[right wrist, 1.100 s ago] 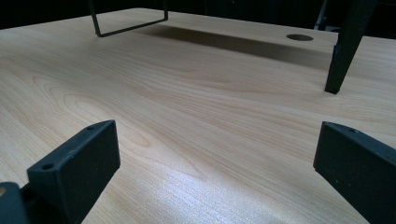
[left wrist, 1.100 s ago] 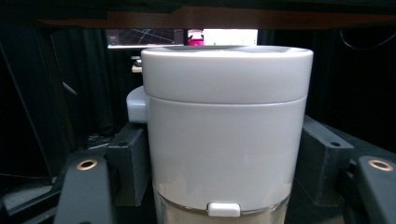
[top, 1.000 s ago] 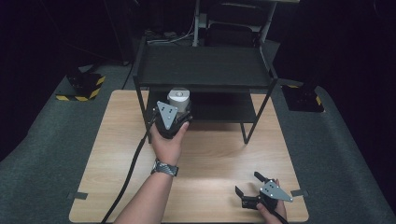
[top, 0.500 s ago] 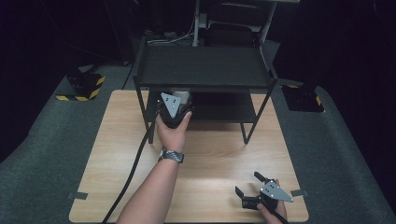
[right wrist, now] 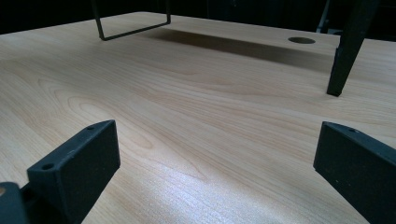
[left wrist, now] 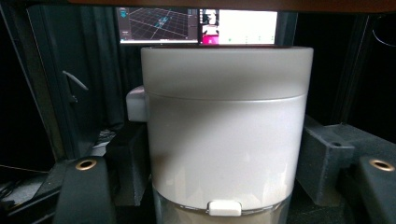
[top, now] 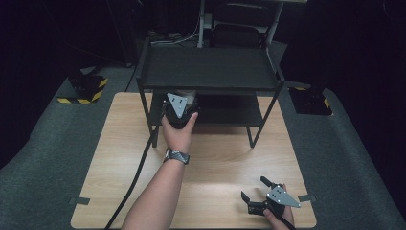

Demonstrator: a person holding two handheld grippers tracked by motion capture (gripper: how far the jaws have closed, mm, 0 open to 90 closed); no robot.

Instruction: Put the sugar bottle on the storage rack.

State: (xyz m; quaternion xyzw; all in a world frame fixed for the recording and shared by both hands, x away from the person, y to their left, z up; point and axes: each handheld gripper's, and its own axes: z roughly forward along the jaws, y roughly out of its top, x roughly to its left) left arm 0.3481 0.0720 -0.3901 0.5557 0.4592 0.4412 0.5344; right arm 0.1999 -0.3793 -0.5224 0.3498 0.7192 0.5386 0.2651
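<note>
Placement onto the lower shelf [top: 230, 112]: left tongs [top: 180, 111] pinch the white canister [left wrist: 226, 135]; keep it upright, clear of the upper shelf. Right tongs [top: 261, 203], spread, rest on the bench [top: 220, 163].

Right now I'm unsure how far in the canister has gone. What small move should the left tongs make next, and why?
Probably lower it onto the lower shelf. The left tongs grip the white canister at that shelf's front edge, under the rack's top shelf. The right tongs rest open on the table.
</note>
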